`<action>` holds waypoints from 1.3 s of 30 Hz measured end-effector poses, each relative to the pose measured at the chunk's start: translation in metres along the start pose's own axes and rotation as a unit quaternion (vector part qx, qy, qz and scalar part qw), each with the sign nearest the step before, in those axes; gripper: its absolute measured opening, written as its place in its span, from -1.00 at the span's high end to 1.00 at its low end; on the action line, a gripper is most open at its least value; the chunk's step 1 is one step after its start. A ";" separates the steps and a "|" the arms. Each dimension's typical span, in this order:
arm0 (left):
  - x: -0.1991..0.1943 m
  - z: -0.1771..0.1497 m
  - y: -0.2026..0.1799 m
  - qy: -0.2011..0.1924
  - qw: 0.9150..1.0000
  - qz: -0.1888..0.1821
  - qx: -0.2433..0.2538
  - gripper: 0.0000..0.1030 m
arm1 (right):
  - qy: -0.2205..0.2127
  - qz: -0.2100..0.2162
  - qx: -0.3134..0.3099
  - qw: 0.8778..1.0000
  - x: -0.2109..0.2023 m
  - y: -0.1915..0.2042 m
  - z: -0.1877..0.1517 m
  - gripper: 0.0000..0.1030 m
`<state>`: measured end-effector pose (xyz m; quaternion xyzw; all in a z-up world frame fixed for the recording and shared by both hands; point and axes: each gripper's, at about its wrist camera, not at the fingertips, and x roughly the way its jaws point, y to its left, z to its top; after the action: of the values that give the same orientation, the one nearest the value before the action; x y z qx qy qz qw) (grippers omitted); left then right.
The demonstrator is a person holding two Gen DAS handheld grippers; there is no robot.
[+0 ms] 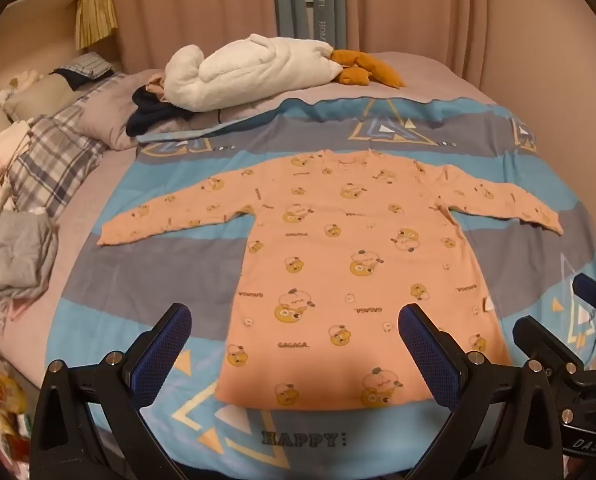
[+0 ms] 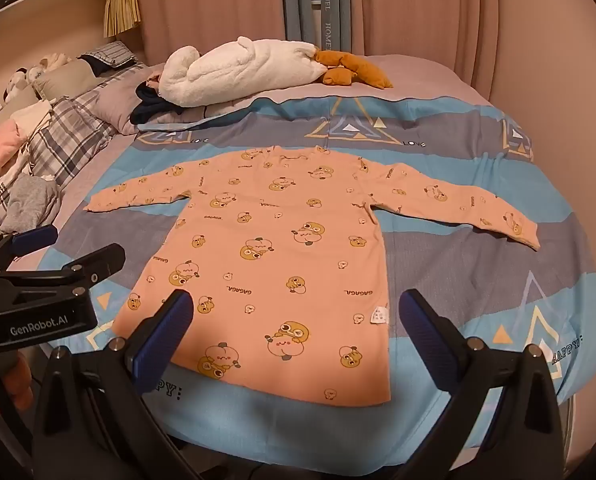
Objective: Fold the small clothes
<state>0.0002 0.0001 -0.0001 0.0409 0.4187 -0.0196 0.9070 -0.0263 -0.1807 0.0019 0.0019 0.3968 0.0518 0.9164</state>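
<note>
A peach long-sleeved top (image 1: 337, 264) lay flat at the center of the frame on the blue patterned quilt (image 1: 146, 280), sleeves spread to either side. The left tool (image 1: 294, 340) and the right tool (image 2: 298, 326) each hung wide open and empty at the lower edge, above the hem. A white plush (image 1: 238, 68) sat at upper center.

Matt cloth shirt (image 1: 337, 264); fluffy plush goose (image 1: 242, 72)

A small peach long-sleeved shirt (image 1: 337, 264) (image 2: 282, 248) lies flat and unfolded on a bed. It is printed with yellow cartoon animals and "GAGAGA" lettering. Both sleeves spread out left and right, neckline far, hem near, with a white tag at its right edge.
</note>
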 end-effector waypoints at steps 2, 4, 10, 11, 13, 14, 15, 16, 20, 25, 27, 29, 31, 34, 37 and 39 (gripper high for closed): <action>0.000 0.000 0.000 -0.001 1.000 -0.001 0.000 -0.99 | 0.001 0.000 0.000 1.000 0.000 0.000 -0.001 -1.00; 0.000 0.000 0.001 -0.001 1.000 -0.001 0.000 -0.99 | 0.001 0.000 0.000 1.000 0.000 0.001 -0.001 -1.00; 0.000 0.000 0.000 0.001 1.000 -0.001 0.000 -0.99 | 0.000 0.000 0.002 1.000 0.001 0.001 -0.003 -1.00; 0.001 0.000 0.000 0.001 1.000 -0.001 0.000 -0.99 | 0.000 0.000 0.001 1.000 0.001 0.001 -0.003 -1.00; 0.000 0.000 0.000 0.001 1.000 0.000 0.001 -0.99 | 0.000 -0.001 0.001 1.000 0.001 0.001 -0.003 -1.00; 0.001 0.000 0.000 0.001 1.000 0.000 0.002 -0.99 | 0.000 0.000 0.001 1.000 0.001 0.000 -0.002 -1.00; 0.003 0.000 0.000 0.000 1.000 0.000 0.002 -0.99 | 0.000 0.000 0.001 1.000 0.001 0.000 -0.002 -1.00; 0.004 -0.001 -0.001 0.000 1.000 0.000 0.002 -0.99 | 0.001 0.000 0.001 1.000 0.001 0.000 -0.002 -1.00; 0.002 0.000 -0.004 0.000 1.000 0.000 0.002 -0.99 | 0.001 0.000 0.001 1.000 0.001 0.000 -0.003 -1.00; 0.002 0.000 -0.004 0.000 1.000 0.001 0.003 -0.99 | 0.001 0.000 0.001 1.000 0.001 0.000 -0.002 -1.00; 0.000 0.001 -0.006 -0.001 1.000 0.001 0.003 -0.99 | 0.001 0.000 0.002 1.000 0.001 0.000 -0.003 -1.00; 0.000 0.001 -0.005 0.000 1.000 0.001 0.003 -0.99 | 0.001 0.001 0.003 1.000 0.001 0.000 -0.004 -1.00; 0.000 0.001 -0.006 -0.001 1.000 0.001 0.003 -0.99 | 0.001 0.000 0.002 1.000 0.001 0.000 -0.004 -1.00; -0.001 0.001 -0.005 -0.001 1.000 0.001 0.004 -0.99 | 0.001 0.001 0.003 1.000 0.002 -0.001 -0.003 -1.00; -0.001 0.001 -0.005 -0.001 1.000 0.001 0.004 -0.99 | 0.001 0.001 0.003 1.000 0.002 -0.001 -0.004 -1.00; -0.001 0.001 -0.006 0.000 1.000 0.001 0.004 -0.99 | 0.002 0.001 0.003 1.000 0.002 -0.001 -0.004 -1.00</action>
<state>0.0002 -0.0062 0.0006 0.0451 0.4182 -0.0204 0.9070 -0.0277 -0.1817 -0.0019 0.0048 0.3984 0.0513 0.9157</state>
